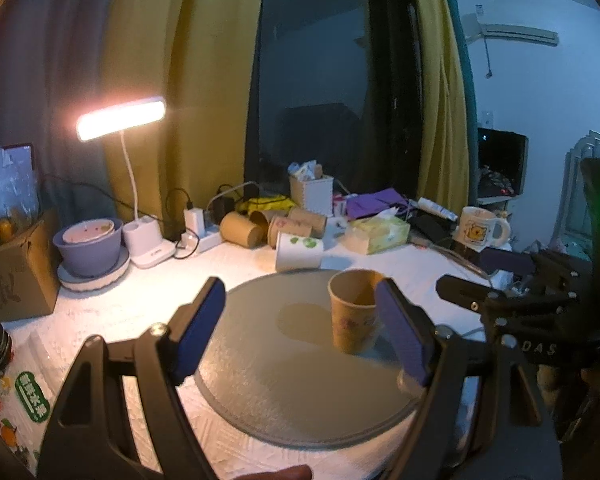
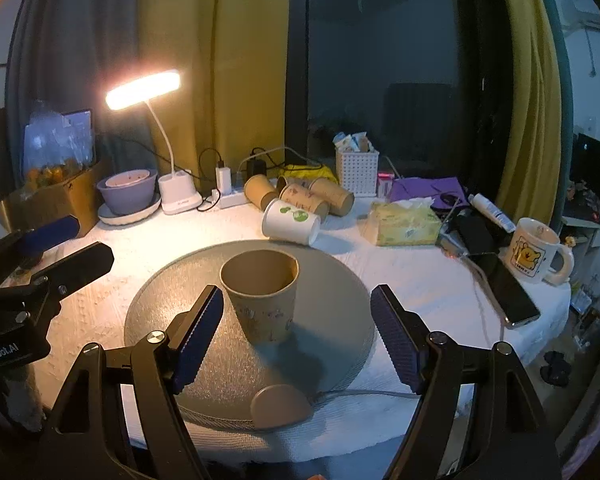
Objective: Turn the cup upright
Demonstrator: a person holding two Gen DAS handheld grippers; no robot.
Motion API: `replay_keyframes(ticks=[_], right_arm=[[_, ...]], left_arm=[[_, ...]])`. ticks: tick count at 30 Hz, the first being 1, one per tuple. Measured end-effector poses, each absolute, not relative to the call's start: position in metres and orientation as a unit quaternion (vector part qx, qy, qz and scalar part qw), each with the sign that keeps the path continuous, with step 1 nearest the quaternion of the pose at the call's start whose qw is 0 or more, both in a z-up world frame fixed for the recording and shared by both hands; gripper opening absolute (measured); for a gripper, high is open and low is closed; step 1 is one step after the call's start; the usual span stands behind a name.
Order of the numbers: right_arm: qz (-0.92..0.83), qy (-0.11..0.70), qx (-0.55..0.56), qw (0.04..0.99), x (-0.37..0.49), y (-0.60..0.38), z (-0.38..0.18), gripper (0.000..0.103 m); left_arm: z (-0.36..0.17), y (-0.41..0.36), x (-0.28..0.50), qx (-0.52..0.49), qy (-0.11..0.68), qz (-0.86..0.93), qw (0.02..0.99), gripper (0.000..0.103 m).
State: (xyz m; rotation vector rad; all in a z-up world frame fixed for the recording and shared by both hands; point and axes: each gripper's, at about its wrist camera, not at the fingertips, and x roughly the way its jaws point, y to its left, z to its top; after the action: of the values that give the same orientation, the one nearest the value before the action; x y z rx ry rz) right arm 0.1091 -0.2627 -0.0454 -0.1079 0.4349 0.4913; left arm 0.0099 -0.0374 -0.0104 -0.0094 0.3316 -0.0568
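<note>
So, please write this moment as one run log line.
cup: upright on round mat | left tool: open | right tool: open | contact: none

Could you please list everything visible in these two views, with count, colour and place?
paper cup: one, brown, upright on the mat
round mat: one, grey, table centre
white cup: one, green print, lying behind the mat
brown cups: several, lying in a pile at the back
desk lamp: one, white, lit, back left
bowl: one, purple, beside the lamp
tissue pack: one, yellow-green, right of the cups
mug: one, white, bear print, far right
left hand-held gripper: black, blue pads, open
right hand-held gripper: black, blue pads, open
</note>
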Motion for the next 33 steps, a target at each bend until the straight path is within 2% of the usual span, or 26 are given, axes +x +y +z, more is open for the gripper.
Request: replay_keyframes(ticks=[33], right_arm=[[0.239, 0.159, -0.046, 0.957, 0.084, -0.274, -0.005, 0.079]], left_arm=[[0.022, -0.049, -0.014, 0.005, 0.11, -0.038, 0.993, 0.079]])
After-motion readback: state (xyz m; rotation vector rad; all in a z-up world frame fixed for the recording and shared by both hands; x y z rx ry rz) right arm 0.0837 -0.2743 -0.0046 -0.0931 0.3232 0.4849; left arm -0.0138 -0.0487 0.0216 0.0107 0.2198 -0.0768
